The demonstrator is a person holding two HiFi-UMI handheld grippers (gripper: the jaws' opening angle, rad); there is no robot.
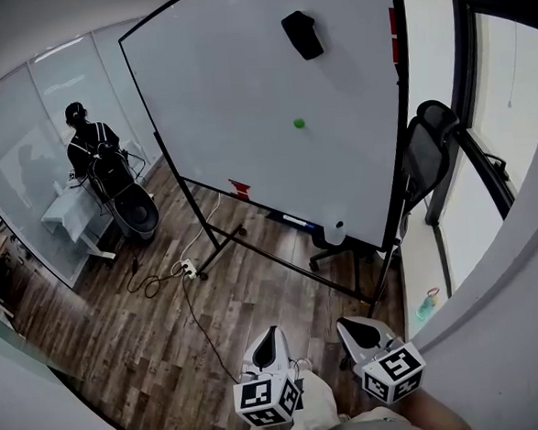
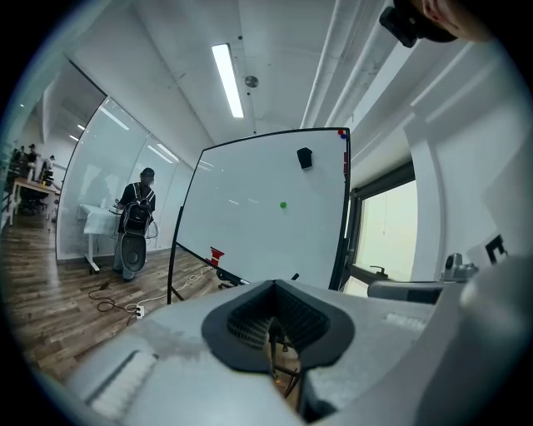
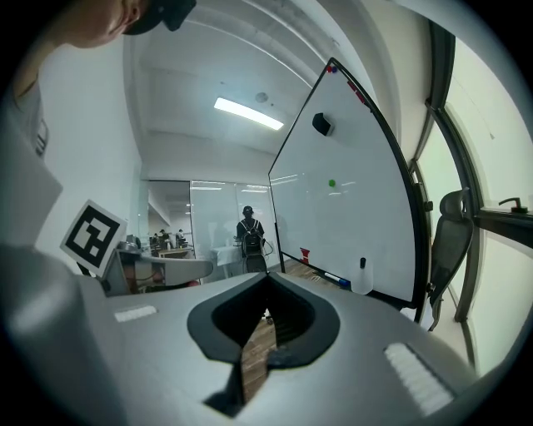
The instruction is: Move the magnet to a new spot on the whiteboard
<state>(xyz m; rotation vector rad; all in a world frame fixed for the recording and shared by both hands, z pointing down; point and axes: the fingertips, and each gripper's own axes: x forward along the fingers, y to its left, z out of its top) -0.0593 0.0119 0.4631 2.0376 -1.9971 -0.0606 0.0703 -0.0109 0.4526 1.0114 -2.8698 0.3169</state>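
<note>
Office room, plank floor, glass on two sides.
Dark wood-plank floor (image 1: pixel 256 293) from centre out to 8 o'clock, with a power strip (image 1: pixel 188 270) and black cable (image 1: pixel 150 284) lying on it. Glass partition (image 1: pixel 24 135) at 10 o'clock, white desk (image 1: pixel 71 214) near it. Window (image 1: pixel 518 100) at 3 o'clock, black mesh office chair (image 1: pixel 430 152) just beside it. Ceiling strip light (image 2: pixel 226 79) lit.

Floor (image 1: pixel 266 297) before the whiteboard (image 1: pixel 234 102) is open; an office chair (image 1: pixel 426 157) crowds its right edge, cables (image 1: pixel 150 284) lie left.
</note>
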